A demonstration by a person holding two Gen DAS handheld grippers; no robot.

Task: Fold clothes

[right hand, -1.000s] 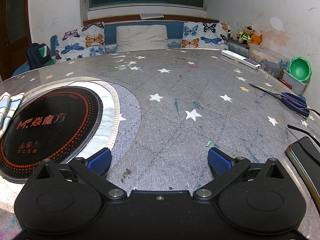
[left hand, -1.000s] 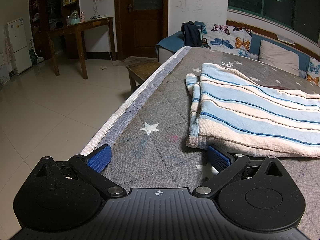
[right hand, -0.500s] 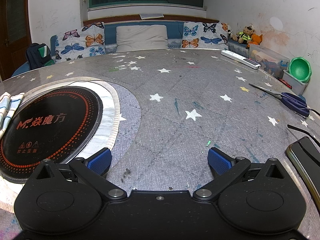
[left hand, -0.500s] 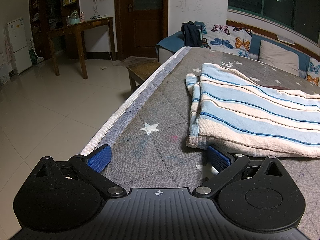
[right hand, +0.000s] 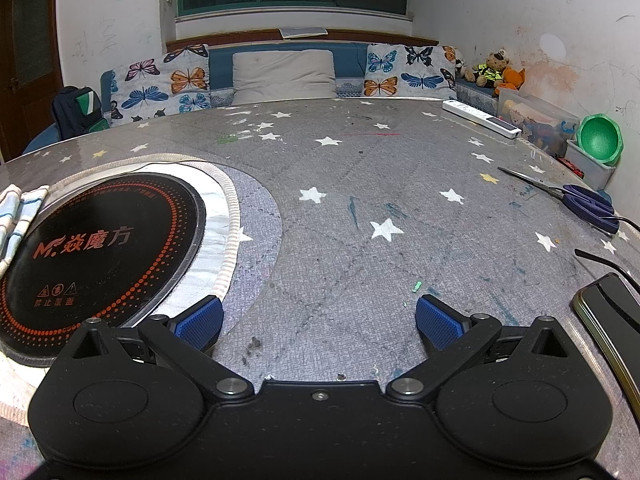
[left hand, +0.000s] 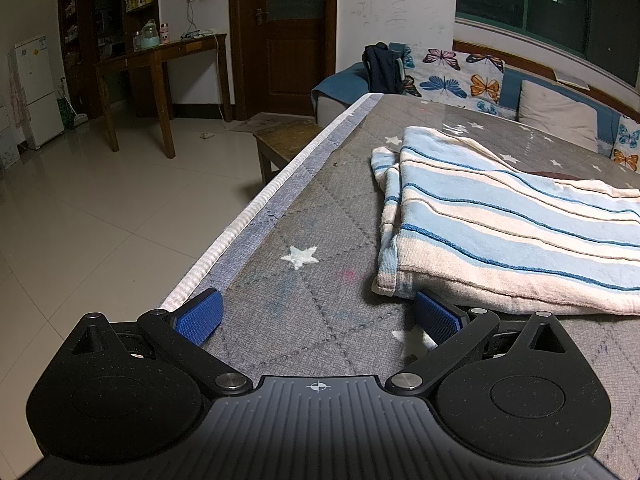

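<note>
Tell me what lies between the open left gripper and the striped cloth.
Nothing but bare star-print table cover, in the left wrist view. The left gripper is open, and its right finger sits just short of the striped cloth.

A grey quilted star-print table cover (right hand: 360, 208) carries everything. In the left wrist view, the striped folded cloth (left hand: 500, 232) lies at 2 o'clock. In the right wrist view, a round black induction plate (right hand: 100, 248) sits at 9 o'clock, scissors (right hand: 568, 196) and 1 phone (right hand: 612, 320) at 3 o'clock, a white power strip (right hand: 482, 118) at 1 o'clock.
</note>
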